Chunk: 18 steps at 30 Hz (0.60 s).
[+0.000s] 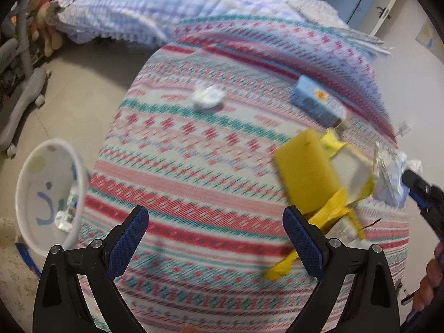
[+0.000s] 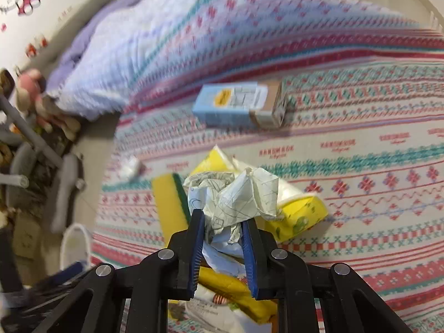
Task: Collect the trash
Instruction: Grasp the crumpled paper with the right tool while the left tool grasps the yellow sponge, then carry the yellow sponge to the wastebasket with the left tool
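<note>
A: State the condition of the crumpled paper (image 2: 236, 197).

B: It is a wad of thin, pale sheet, creased into sharp folds, printed with fine dark lines and a light blue patch. The right tool (image 2: 223, 223) is clenched on its lower part, one blue ribbed pad on each side. In the left wrist view the same wad (image 1: 388, 177) hangs just right of the yellow sponge (image 1: 305, 174).

A: And the left tool (image 1: 216, 233)?

B: Released. Its fingers stand wide apart above the bedspread (image 1: 194, 166), gripping nothing.

A: Describe the other items, relative to the sponge.

B: The sponge is a yellow foam block with a green scouring layer along one edge (image 2: 169, 202). Touching it on the right is yellow packaging (image 2: 299, 213) with a glossy film surface and a clear white panel. Beyond the sponge lies a light blue carton (image 2: 241, 105), rectangular, with a brown end and a yellow round mark; its label text is too blurred to read. Left of and beyond the sponge sits a small white tissue wad (image 1: 208, 97).

A: Any legible writing?

B: The woven, striped bedspread carries repeated red lettering (image 2: 337, 144), blurred beyond reading. A white plastic bin (image 1: 44, 191) stands on the floor well left of the sponge.
</note>
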Motion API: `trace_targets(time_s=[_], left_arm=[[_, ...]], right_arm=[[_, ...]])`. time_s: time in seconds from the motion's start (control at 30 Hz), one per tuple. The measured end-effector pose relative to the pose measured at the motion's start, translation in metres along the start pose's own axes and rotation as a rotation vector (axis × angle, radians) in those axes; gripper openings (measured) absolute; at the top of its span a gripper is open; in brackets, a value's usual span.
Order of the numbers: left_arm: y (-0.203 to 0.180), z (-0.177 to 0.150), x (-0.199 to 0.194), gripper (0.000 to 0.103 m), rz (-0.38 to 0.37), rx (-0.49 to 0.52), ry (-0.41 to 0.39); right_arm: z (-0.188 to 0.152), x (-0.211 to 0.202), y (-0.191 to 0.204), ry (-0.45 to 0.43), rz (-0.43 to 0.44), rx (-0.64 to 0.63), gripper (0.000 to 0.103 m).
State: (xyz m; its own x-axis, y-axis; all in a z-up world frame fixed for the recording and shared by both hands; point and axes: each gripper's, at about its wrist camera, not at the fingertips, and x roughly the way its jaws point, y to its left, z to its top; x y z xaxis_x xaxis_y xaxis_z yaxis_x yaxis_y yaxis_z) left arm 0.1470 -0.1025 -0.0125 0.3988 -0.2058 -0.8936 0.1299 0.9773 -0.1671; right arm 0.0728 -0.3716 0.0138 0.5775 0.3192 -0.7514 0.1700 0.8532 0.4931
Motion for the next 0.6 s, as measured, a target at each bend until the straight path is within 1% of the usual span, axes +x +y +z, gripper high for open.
trace_targets(time_s=[0.1, 0.13, 0.17, 0.23, 0.27, 0.33, 0.4, 0.43, 0.5, 0.53, 0.6], left_arm=[[-0.014, 0.008, -0.001, 0.098, -0.023, 0.024, -0.024], [-0.018, 0.011, 0.0, 0.098, -0.046, 0.026, -0.024], [-0.024, 0.015, 0.004, 0.097, -0.074, 0.019, -0.013], [-0.03, 0.02, 0.01, 0.092, -0.115, 0.002, 0.01], [-0.036, 0.024, 0.016, 0.088, -0.145, -0.011, 0.031], [-0.043, 0.028, 0.025, 0.08, -0.167, -0.026, 0.056], [-0.051, 0.031, 0.035, 0.068, -0.19, -0.043, 0.08], [-0.056, 0.033, 0.041, 0.066, -0.194, -0.049, 0.095], [-0.064, 0.035, 0.049, 0.058, -0.193, -0.05, 0.113], [-0.066, 0.036, 0.052, 0.056, -0.199, -0.053, 0.116], [-0.074, 0.038, 0.057, 0.047, -0.207, -0.058, 0.126]], right_arm=[[0.001, -0.023, -0.008, -0.047, 0.006, 0.011, 0.024], [0.0, -0.031, -0.013, -0.059, 0.006, 0.015, 0.024], [0.001, -0.037, -0.016, -0.069, 0.001, 0.018, 0.024], [0.001, -0.047, -0.025, -0.088, -0.022, 0.025, 0.024], [0.001, -0.05, -0.028, -0.095, -0.043, 0.027, 0.024], [0.0, -0.055, -0.036, -0.099, -0.092, 0.027, 0.024], [-0.001, -0.058, -0.044, -0.102, -0.121, 0.027, 0.024], [-0.002, -0.06, -0.05, -0.1, -0.129, 0.035, 0.024], [-0.005, -0.061, -0.06, -0.089, -0.132, 0.047, 0.024], [-0.006, -0.062, -0.063, -0.084, -0.135, 0.048, 0.024], [-0.008, -0.063, -0.068, -0.078, -0.142, 0.044, 0.024]])
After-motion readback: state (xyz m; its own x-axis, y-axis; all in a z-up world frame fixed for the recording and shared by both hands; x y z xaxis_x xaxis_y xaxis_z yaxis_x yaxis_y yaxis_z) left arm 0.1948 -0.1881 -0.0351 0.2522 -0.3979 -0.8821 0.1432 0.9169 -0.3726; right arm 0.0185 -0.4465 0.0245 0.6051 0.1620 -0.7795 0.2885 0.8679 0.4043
